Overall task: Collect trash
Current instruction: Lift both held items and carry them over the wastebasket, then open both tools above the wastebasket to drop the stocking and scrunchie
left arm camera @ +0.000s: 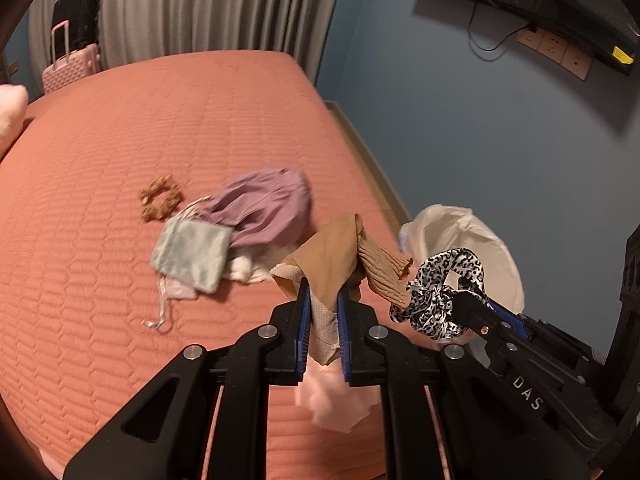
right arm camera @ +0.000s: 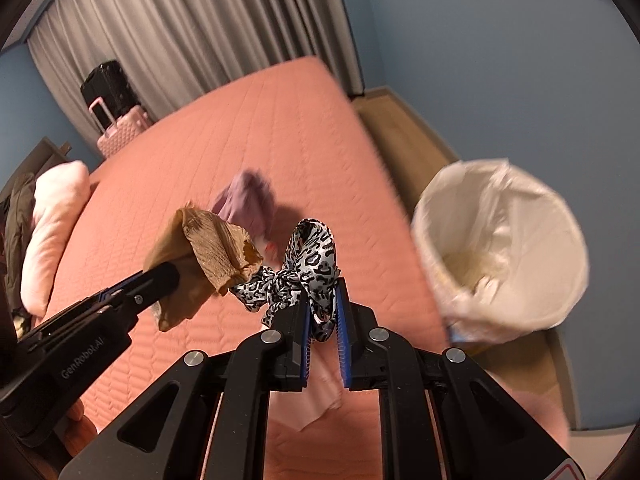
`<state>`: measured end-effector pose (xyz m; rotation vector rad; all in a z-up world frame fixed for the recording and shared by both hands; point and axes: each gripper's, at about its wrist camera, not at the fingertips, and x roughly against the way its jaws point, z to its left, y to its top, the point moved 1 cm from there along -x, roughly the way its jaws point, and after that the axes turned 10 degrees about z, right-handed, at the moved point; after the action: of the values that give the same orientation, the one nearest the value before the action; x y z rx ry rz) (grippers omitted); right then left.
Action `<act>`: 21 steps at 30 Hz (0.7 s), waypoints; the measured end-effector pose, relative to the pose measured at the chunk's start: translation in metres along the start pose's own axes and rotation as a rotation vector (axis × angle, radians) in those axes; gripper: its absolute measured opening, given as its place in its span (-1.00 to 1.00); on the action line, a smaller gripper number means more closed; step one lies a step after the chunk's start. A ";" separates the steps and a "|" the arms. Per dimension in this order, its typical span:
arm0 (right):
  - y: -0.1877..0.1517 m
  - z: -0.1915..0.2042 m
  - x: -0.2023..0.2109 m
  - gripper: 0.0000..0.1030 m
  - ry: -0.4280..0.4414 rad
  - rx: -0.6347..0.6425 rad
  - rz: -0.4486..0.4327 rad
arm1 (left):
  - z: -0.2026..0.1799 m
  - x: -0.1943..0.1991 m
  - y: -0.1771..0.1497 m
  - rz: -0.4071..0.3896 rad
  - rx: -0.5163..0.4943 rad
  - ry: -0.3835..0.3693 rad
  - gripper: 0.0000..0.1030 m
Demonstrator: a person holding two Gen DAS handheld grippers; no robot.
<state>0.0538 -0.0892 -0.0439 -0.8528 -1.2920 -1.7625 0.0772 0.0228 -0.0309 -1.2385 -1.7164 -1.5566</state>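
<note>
My left gripper [left arm camera: 323, 292] is shut on tan stockings [left arm camera: 340, 256], held above the salmon bed; they also show in the right wrist view [right arm camera: 208, 248]. My right gripper [right arm camera: 323, 292] is shut on a leopard-print scrunchie [right arm camera: 308, 264], seen in the left wrist view too [left arm camera: 444, 292]. A white-lined trash bin [right arm camera: 500, 248] stands on the floor right of the bed, also in the left wrist view [left arm camera: 492, 252] behind the scrunchie. A purple cloth [left arm camera: 264, 204], a pale blue pouch [left arm camera: 192, 254] and a brown scrunchie [left arm camera: 160, 198] lie on the bed.
The bed [left arm camera: 140, 128] fills the left and middle. A pink suitcase [left arm camera: 70, 68] and a black one stand by grey curtains. A pink pillow [right arm camera: 56, 232] lies at the bed's left. A wall TV [left arm camera: 540, 0] hangs on the blue wall.
</note>
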 end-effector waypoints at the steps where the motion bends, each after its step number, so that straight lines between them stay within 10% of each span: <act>1: 0.003 -0.005 0.005 -0.76 -0.002 -0.006 -0.011 | -0.009 0.001 0.005 -0.007 -0.014 -0.010 -0.76; 21: 0.030 -0.152 0.094 -0.76 -0.140 -0.257 -0.212 | -0.157 -0.018 0.055 -0.022 -0.235 -0.209 -0.73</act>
<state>0.0246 -0.2594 0.0103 -1.0283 -1.3022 -2.1017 0.1013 -0.1369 0.0145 -1.5518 -1.7141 -1.7328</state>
